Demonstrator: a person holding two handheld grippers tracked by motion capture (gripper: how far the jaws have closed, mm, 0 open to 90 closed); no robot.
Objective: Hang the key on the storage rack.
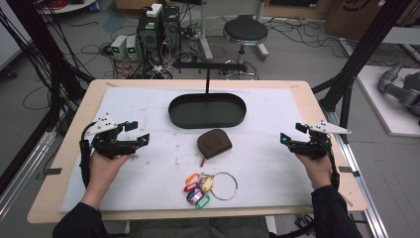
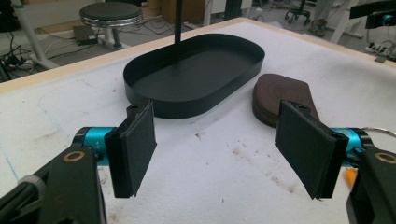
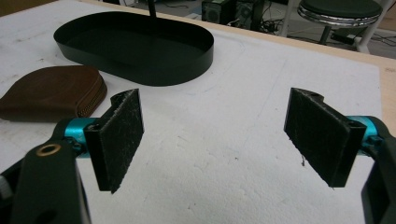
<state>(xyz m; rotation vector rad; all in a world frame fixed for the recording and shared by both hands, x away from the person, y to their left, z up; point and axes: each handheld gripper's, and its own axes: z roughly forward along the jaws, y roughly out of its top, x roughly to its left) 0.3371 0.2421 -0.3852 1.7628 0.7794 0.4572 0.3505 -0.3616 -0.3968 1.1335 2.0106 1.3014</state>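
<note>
Fingers (image 2: 135, 144) of the left gripper (image 1: 133, 134) are seen spread wide apart, and nothing is held between them; only the white mat (image 1: 148, 168) is below. The fingers (image 3: 116, 140) of the right gripper (image 1: 292, 133) are also wide open and empty, and they hover over the mat near the right edge of the table (image 1: 74, 129).

Between the two grippers, a brown leather pouch (image 1: 214, 143) is lying flat on the mat, well apart from both. Its zipper edge is seen in the right gripper view (image 3: 53, 93). Just in front of the pouch, toward the person, a bunch of coloured key tags (image 1: 198, 189) on a metal ring (image 1: 224, 185) is placed. A small orange piece (image 1: 202, 161) is near the pouch.

Behind the pouch, a black oval tray (image 1: 174, 111) stands on the mat, with a thin upright post (image 1: 207, 82) that carries a crossbar (image 1: 208, 65). Nothing is seen inside the tray. No object stands between the fingers and the pouch.
</note>
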